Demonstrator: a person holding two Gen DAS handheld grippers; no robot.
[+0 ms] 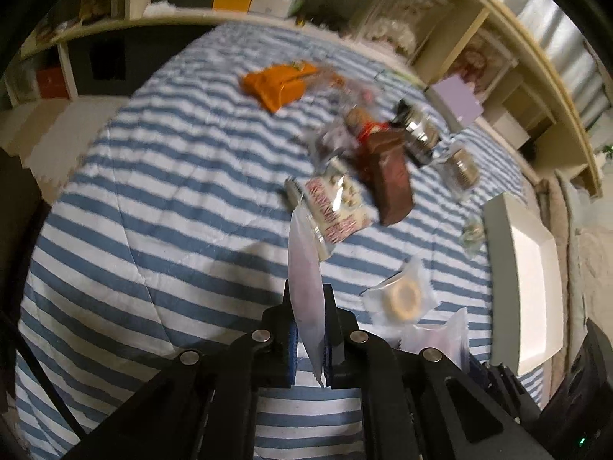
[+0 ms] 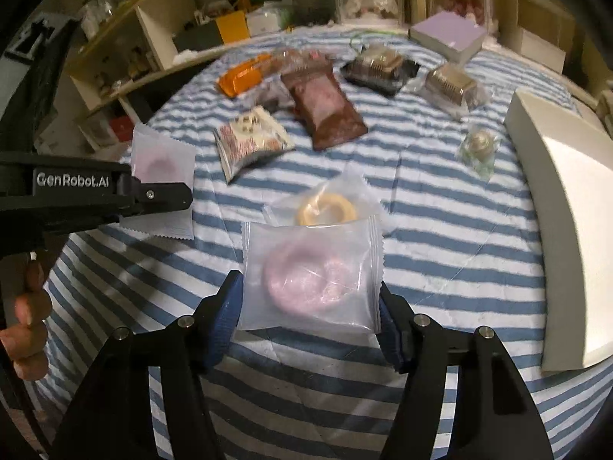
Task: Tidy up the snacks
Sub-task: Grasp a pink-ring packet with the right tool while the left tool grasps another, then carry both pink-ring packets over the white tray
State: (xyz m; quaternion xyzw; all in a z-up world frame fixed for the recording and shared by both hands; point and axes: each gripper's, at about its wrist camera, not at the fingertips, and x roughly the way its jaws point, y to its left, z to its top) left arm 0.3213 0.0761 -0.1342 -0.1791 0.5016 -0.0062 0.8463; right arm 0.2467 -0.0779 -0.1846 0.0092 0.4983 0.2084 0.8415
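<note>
My left gripper (image 1: 308, 329) is shut on a frosted packet with a pink snack (image 1: 304, 287), held edge-on above the striped cloth; in the right wrist view the same gripper (image 2: 168, 199) holds that packet (image 2: 161, 176) at the left. My right gripper (image 2: 310, 306) is open, its fingers on either side of a pink ring packet (image 2: 310, 276) lying on the cloth. A yellow ring packet (image 2: 325, 209) lies just beyond it, also seen in the left wrist view (image 1: 402, 297).
A white tray (image 2: 567, 230) sits at the right edge of the table. Further back lie a brown bag (image 2: 325, 107), an orange bag (image 2: 245, 74), a red-and-white packet (image 2: 251, 142), foil-cup packs (image 2: 379, 65) and a lilac box (image 2: 448, 36). Shelves stand behind.
</note>
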